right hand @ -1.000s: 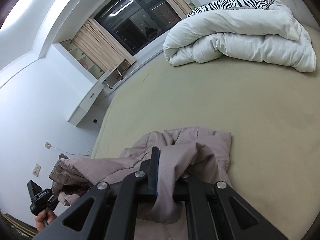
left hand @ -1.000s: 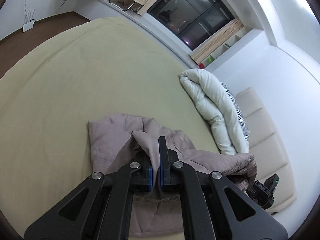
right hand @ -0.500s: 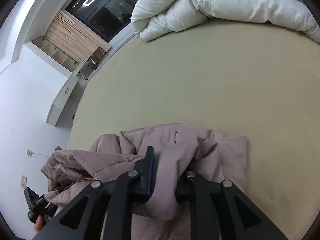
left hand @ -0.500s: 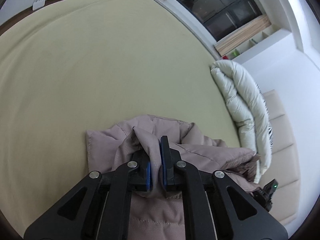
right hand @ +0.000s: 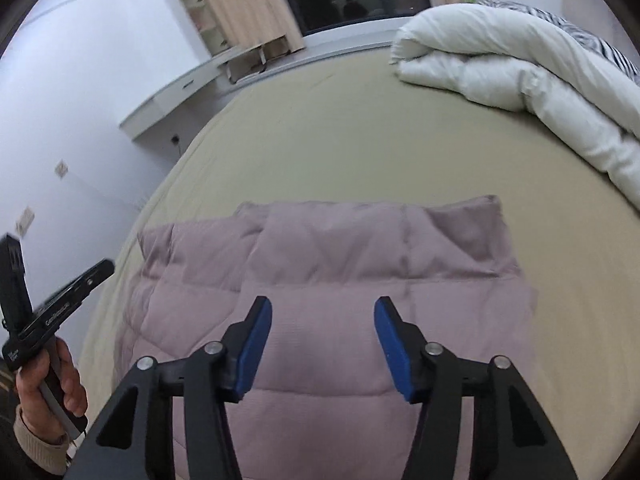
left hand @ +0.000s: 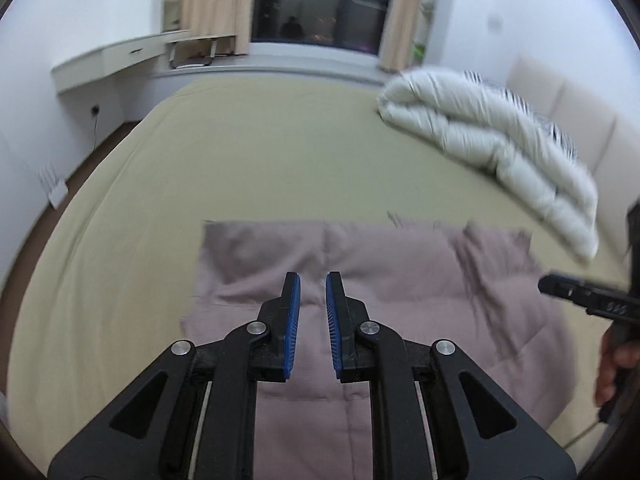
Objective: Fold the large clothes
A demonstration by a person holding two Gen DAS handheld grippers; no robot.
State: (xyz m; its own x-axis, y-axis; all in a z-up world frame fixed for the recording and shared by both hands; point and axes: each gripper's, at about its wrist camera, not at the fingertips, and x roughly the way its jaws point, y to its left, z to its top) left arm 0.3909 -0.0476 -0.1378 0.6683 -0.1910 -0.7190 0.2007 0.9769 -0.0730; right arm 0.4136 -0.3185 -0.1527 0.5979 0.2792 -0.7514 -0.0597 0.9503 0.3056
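Note:
A mauve quilted padded garment (left hand: 360, 280) lies spread flat on the beige bed (left hand: 240, 168); it also shows in the right wrist view (right hand: 340, 280). My left gripper (left hand: 313, 292) hovers over the garment with a narrow gap between its blue pads and nothing in it. My right gripper (right hand: 323, 316) is wide open and empty above the garment's near part. The right gripper's body shows at the right edge of the left wrist view (left hand: 592, 300), and the left one at the left edge of the right wrist view (right hand: 60, 304).
A rolled white duvet (left hand: 500, 148) lies at the bed's right, with a zebra-print pillow (right hand: 592, 40) behind it. A padded headboard (left hand: 580, 112) is at the far right. A white desk (left hand: 120, 64) and a dark window stand beyond the bed.
Both grippers have let go of the garment and opened. The bunched garment now lies spread flat on the bed. Both cameras have swung to face the window.

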